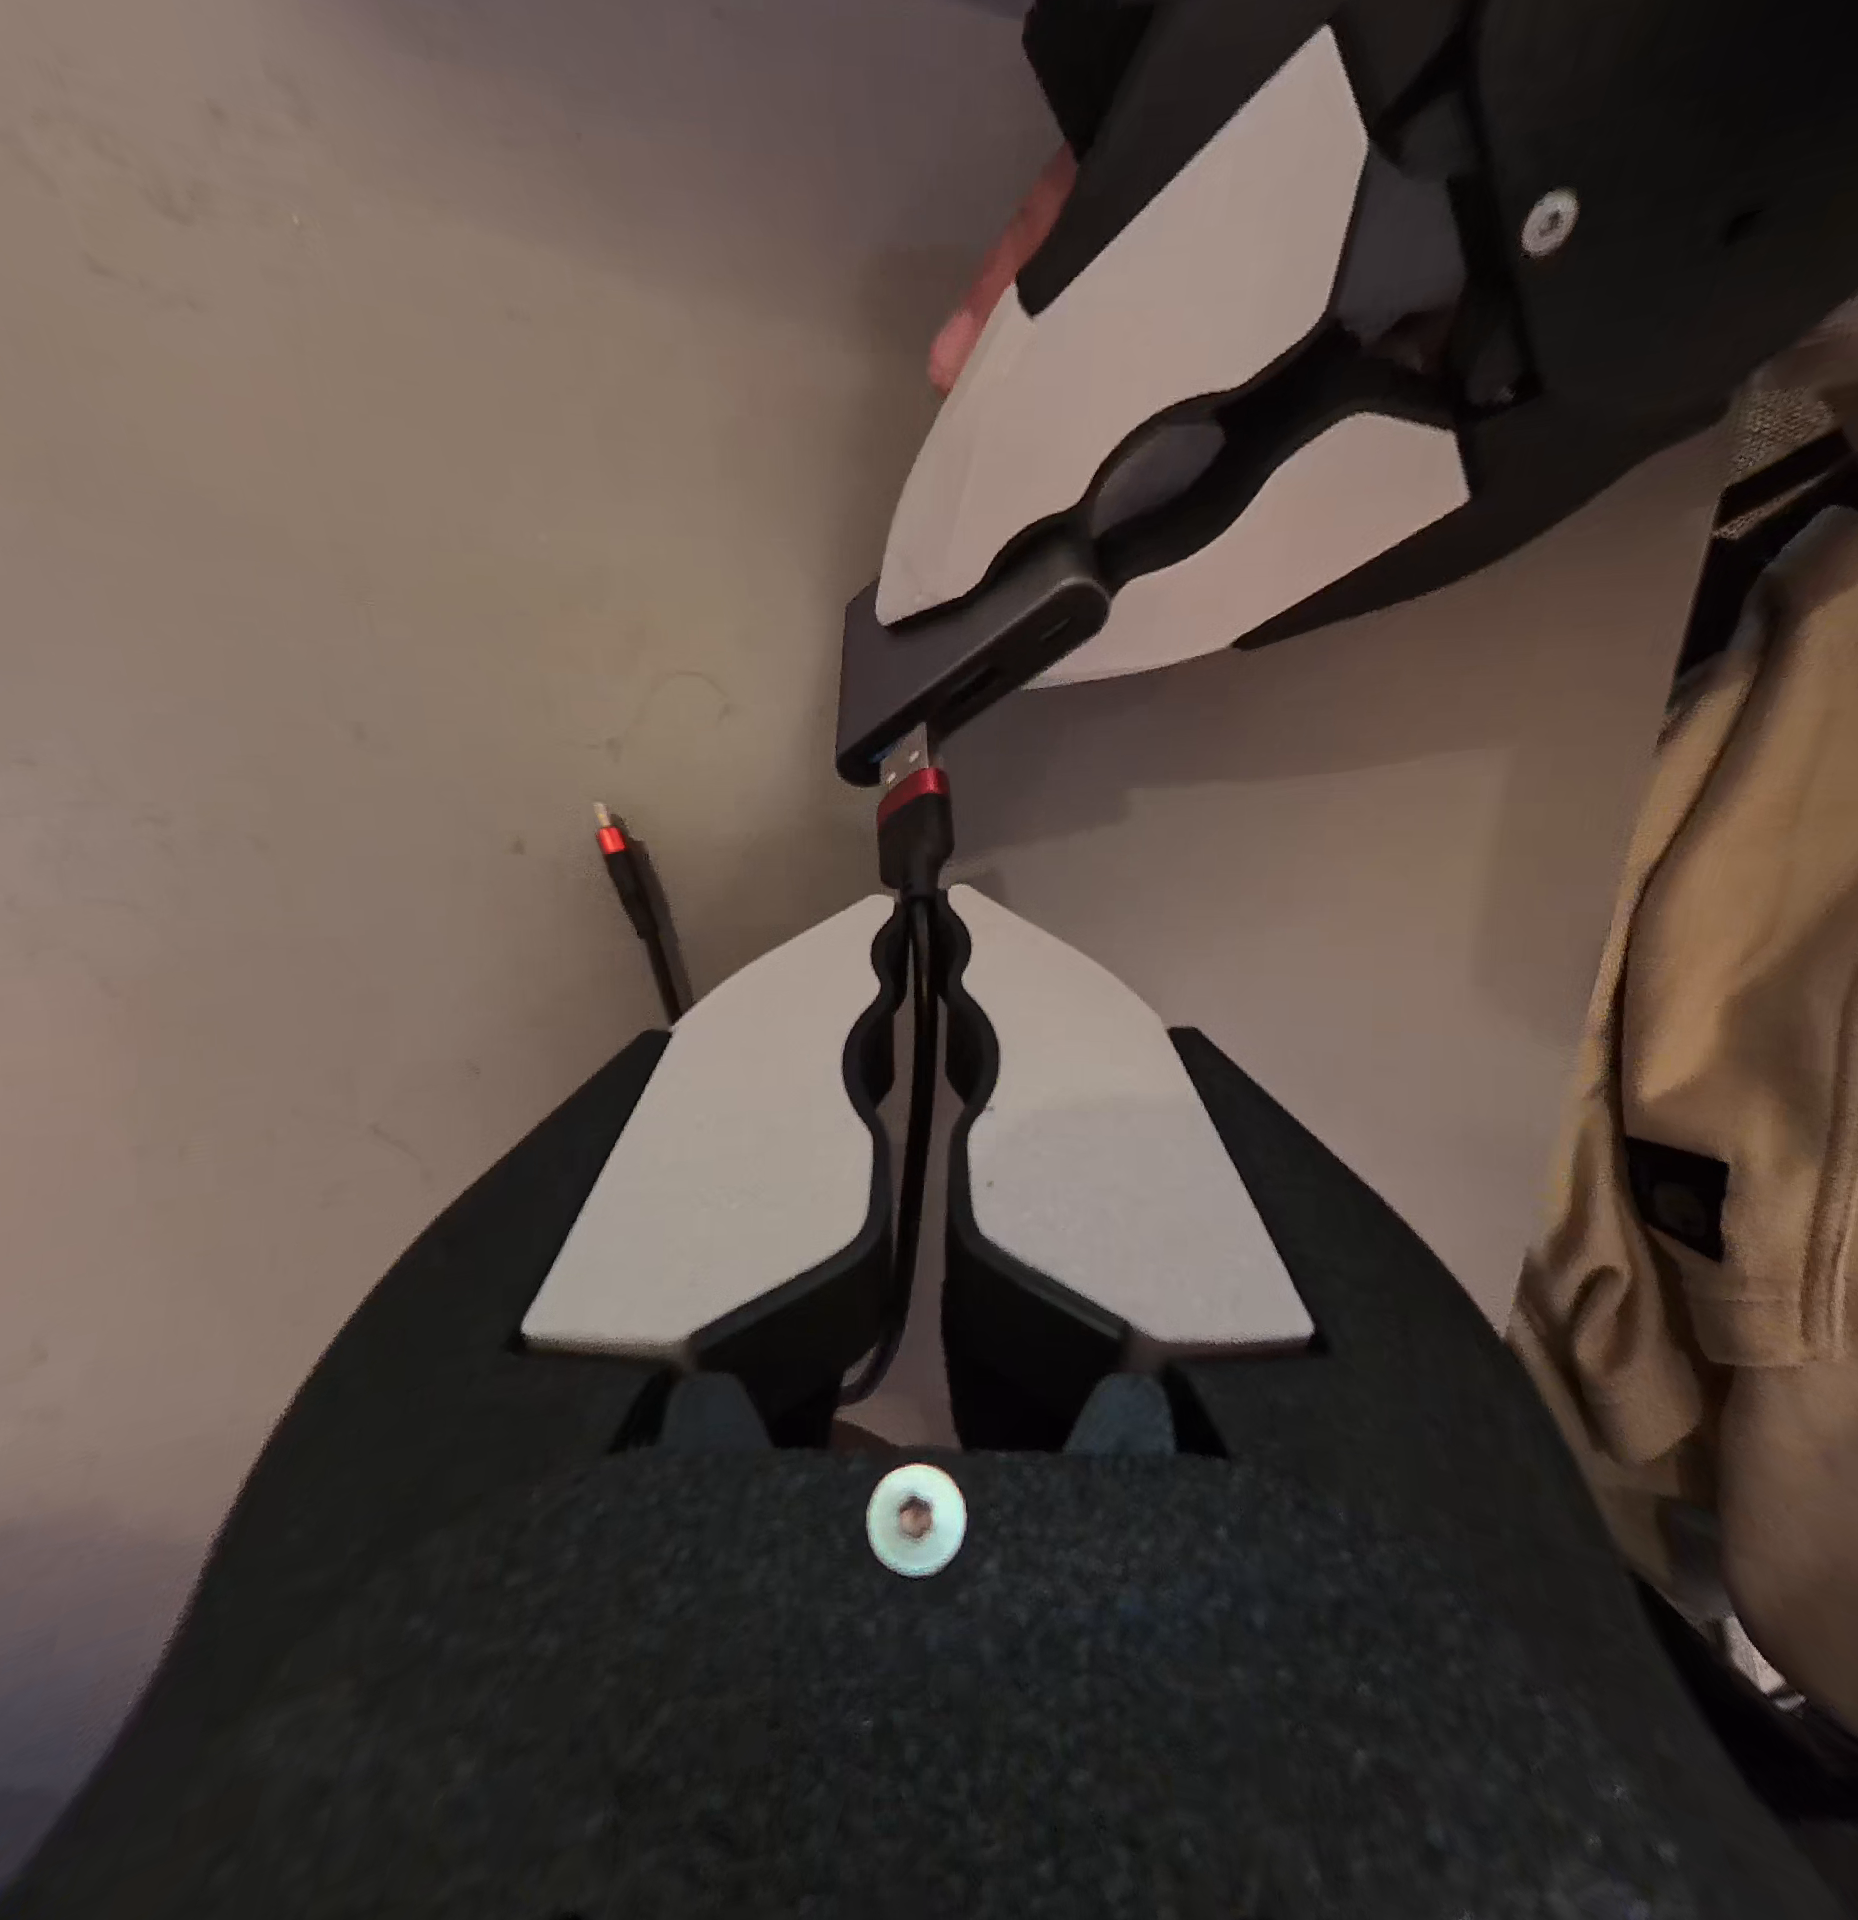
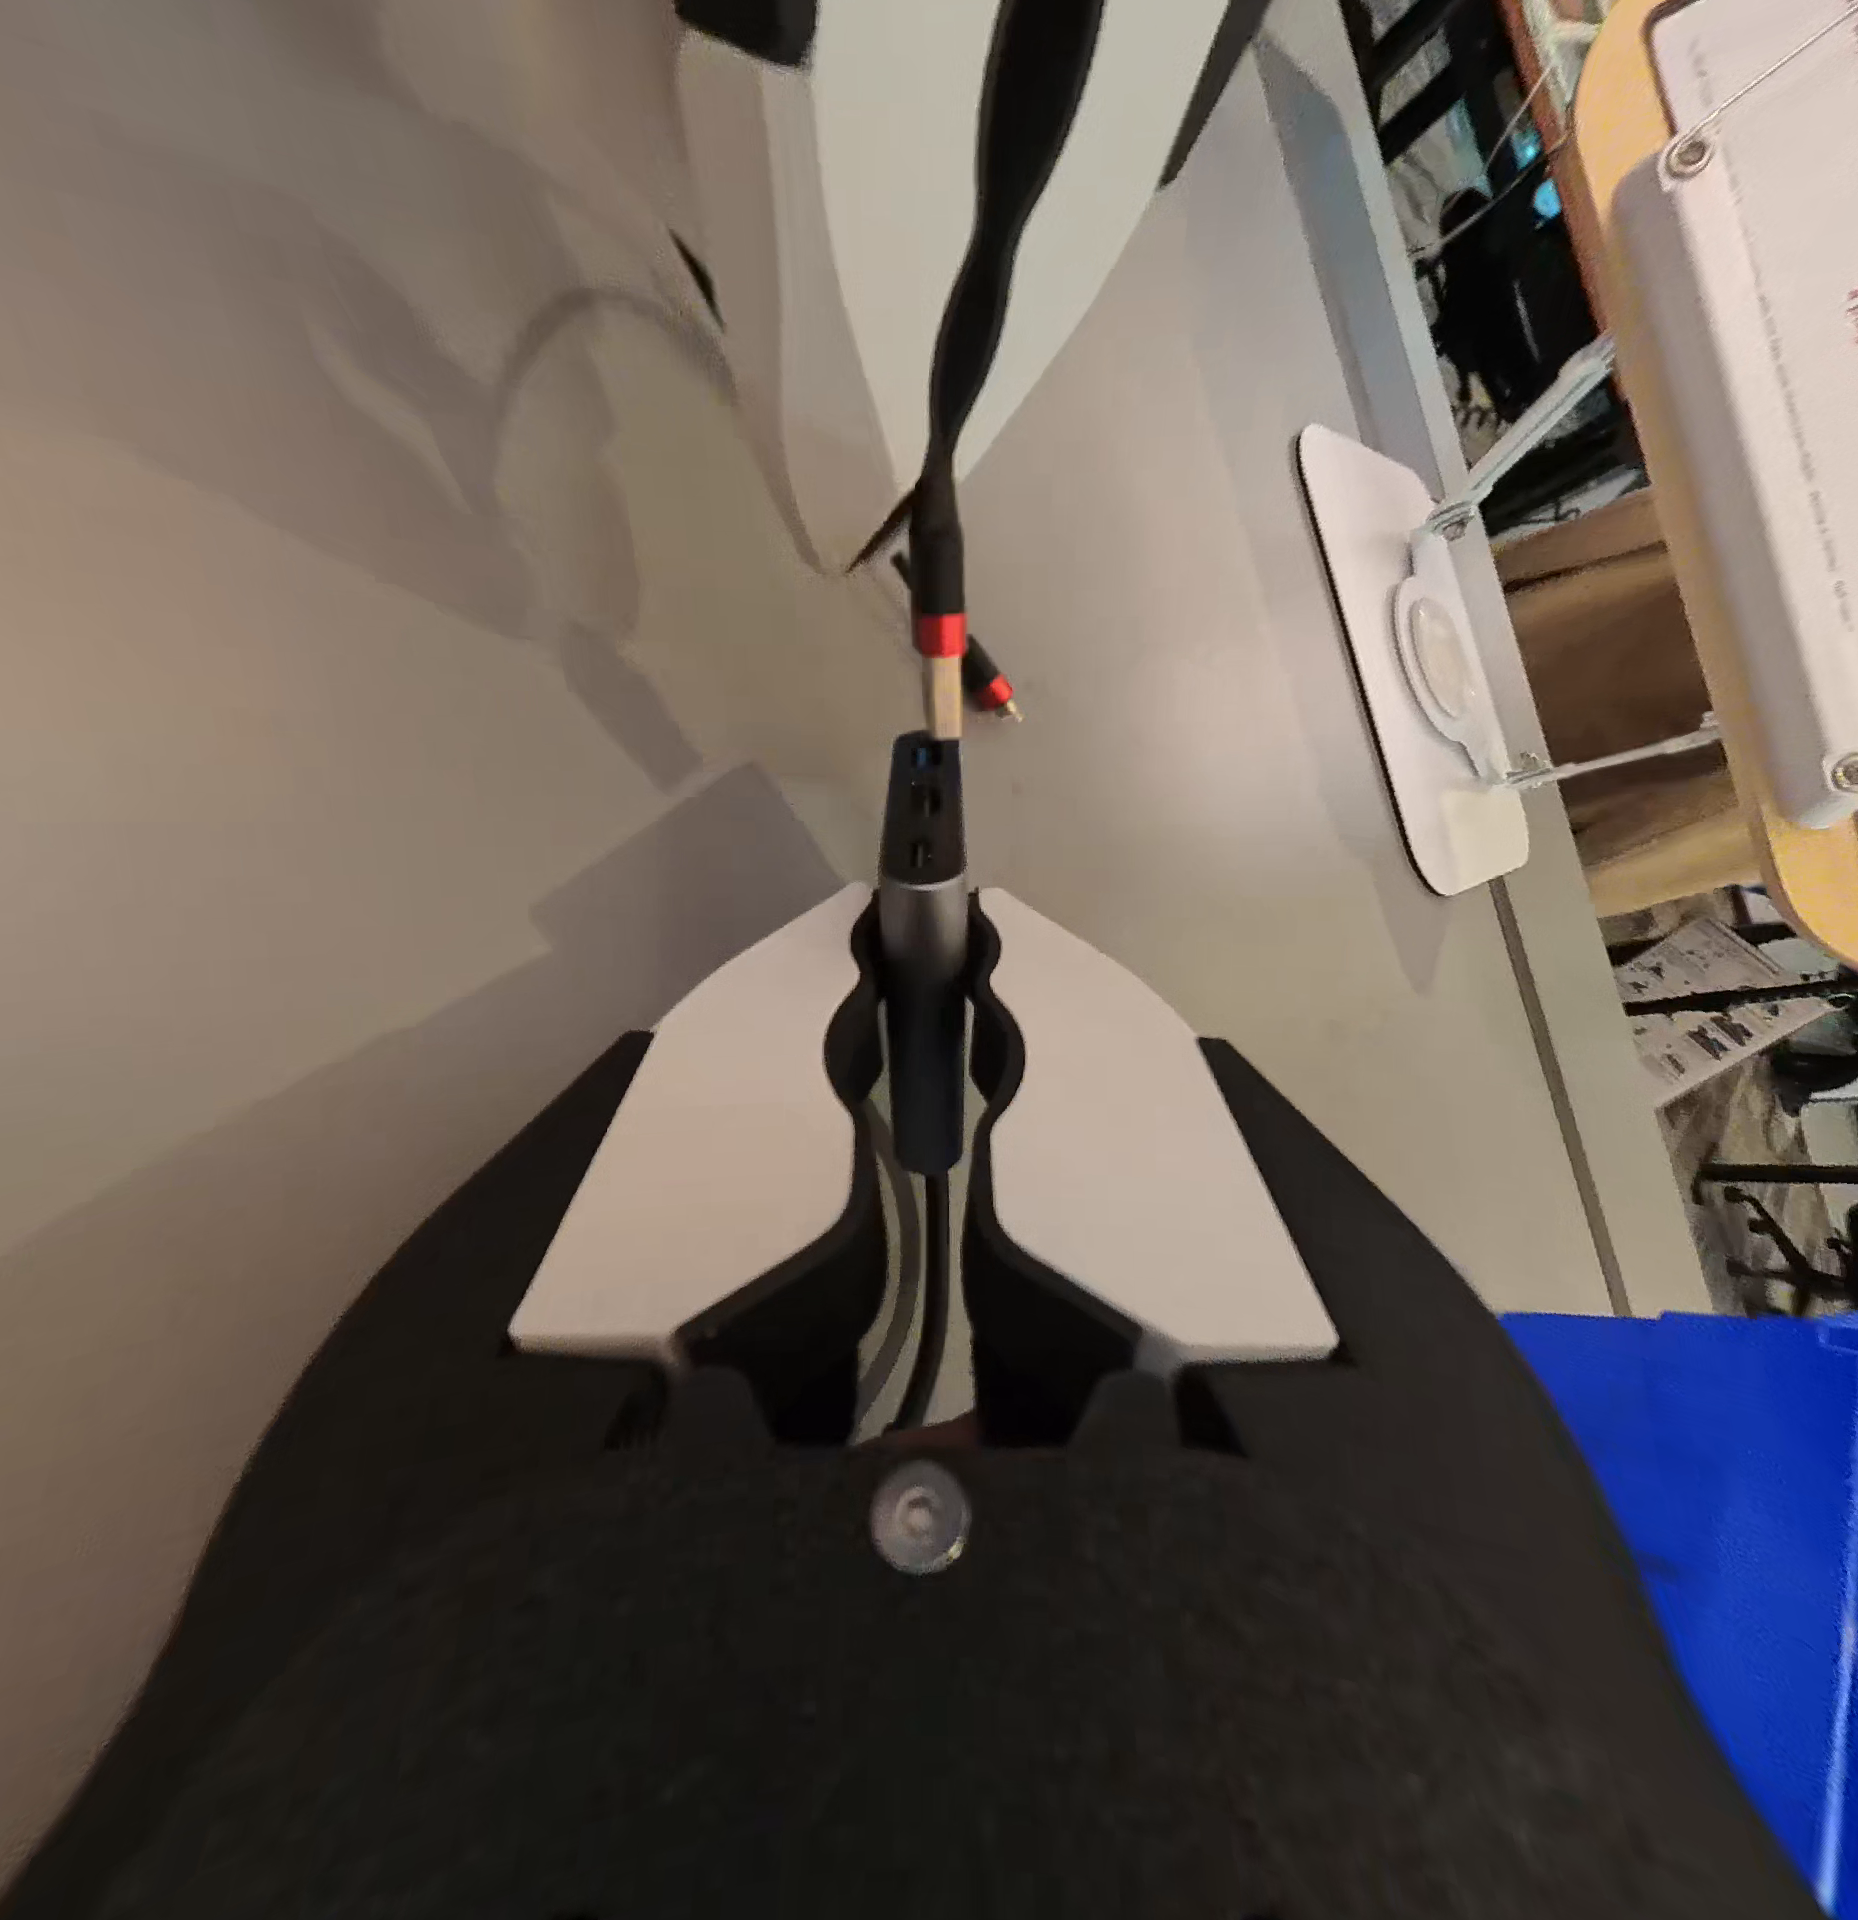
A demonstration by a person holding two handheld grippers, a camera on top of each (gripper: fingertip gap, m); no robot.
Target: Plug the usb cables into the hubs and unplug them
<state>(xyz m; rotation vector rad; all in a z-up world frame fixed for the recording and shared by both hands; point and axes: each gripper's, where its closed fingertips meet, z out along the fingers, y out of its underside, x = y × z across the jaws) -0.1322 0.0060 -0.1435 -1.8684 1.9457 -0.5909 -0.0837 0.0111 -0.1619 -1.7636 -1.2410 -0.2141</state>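
Note:
My left gripper (image 1: 920,899) is shut on a black cable just behind its USB plug (image 1: 909,805), which has a red band. The plug's metal tip sits in the mouth of the end port of a dark grey hub (image 1: 904,675); part of the metal shows outside. My right gripper (image 2: 923,899) is shut on the hub (image 2: 923,821) and holds it above the table. In the right wrist view the plug (image 2: 940,665) meets the hub's top port, with the left gripper (image 2: 930,499) behind it. The right gripper also shows in the left wrist view (image 1: 972,644).
The cable's other small red-banded connector (image 1: 611,836) lies on the pale table (image 1: 281,520), also in the right wrist view (image 2: 992,691). A white pad with a clear stand (image 2: 1413,665) and a blue bin (image 2: 1714,1558) are to the right. A beige jacket (image 1: 1735,1039) is close.

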